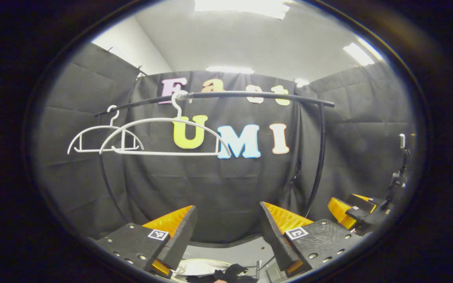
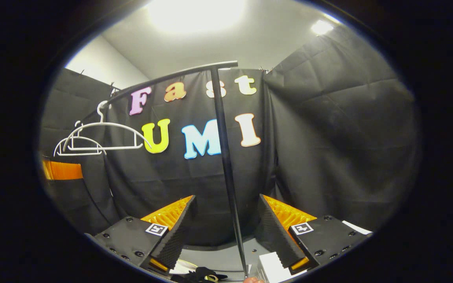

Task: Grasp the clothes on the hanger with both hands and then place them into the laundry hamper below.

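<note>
Black cloth walls enclose the booth. Both grippers are wide open and hold nothing: left gripper [image 1: 228, 232], right gripper [image 2: 226, 228]. Below the left gripper, dark clothes [image 1: 230, 273] lie against a pale hamper [image 1: 201, 266] rim, both cut off at the lower edge. Two white hangers [image 1: 163, 135] hang bare on the rail [image 1: 250, 95], above and left of the fingers.

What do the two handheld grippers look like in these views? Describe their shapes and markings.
The left gripper and right gripper each have two wedge-shaped fingers with ribbed inner faces, mounted on dark blocks dotted with screws. Each block carries a small square black-and-white marker tag.
</note>
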